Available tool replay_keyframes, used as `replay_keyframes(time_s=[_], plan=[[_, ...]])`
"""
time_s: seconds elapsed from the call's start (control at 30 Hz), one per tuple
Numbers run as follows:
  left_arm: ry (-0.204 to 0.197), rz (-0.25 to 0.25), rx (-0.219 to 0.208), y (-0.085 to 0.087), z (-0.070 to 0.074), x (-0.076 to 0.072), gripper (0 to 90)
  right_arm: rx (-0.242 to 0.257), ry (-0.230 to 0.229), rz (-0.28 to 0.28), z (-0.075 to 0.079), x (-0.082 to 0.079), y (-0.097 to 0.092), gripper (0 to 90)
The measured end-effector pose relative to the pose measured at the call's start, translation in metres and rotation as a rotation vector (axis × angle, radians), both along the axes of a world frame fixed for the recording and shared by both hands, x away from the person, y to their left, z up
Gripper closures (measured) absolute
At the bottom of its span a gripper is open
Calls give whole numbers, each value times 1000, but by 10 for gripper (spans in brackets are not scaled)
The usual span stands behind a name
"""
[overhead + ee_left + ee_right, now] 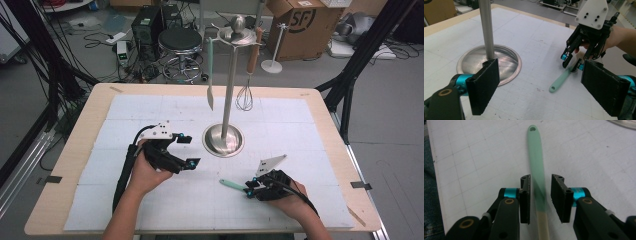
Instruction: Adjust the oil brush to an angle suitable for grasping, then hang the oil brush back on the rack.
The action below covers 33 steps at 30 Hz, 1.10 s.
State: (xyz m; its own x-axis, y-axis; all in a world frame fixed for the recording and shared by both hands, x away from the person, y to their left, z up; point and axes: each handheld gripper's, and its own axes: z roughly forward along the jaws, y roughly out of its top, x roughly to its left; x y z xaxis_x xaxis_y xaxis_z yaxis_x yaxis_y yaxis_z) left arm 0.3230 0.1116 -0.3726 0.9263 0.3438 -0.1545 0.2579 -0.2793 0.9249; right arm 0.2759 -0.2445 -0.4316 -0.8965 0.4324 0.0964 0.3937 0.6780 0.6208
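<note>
A utensil with a mint-green handle (231,184) lies flat on the white mat near the front right; its handle (535,150) has a hole at the far end and turns cream near the jaws. My right gripper (540,178) straddles it low over the mat, with a gap showing between the pads and the handle, so it is open. In the left gripper view that gripper (572,63) stands over the utensil (560,81). My left gripper (190,150) hovers left of the steel stand's base (223,140), jaws wide apart with nothing between them (540,67).
The stand's pole (230,90) rises from the round base (474,58) at the mat's middle. A green spatula (210,75) and a wooden-handled whisk (245,95) hang from its top. Stool, boxes and cables lie beyond the table's far edge.
</note>
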Motion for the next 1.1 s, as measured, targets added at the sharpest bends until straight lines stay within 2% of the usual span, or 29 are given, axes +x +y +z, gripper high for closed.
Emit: replay_keyframes(time_s=[0.07,0.2,0.5,0.97,1.1], plan=[[1,-2,-2,0,0,0,160,10,-2,-12,1,0,-2,624],[2,0,-4,0,-1,1,160,25,-1,-24,3,1,-6,578],[3,3,-10,0,-1,2,160,7,19,-43,2,1,-11,505],[-2,-1,-15,1,0,2,160,-97,20,-51,5,-3,-8,504],[1,0,-14,1,0,2,160,-131,7,-46,5,-3,-4,507]])
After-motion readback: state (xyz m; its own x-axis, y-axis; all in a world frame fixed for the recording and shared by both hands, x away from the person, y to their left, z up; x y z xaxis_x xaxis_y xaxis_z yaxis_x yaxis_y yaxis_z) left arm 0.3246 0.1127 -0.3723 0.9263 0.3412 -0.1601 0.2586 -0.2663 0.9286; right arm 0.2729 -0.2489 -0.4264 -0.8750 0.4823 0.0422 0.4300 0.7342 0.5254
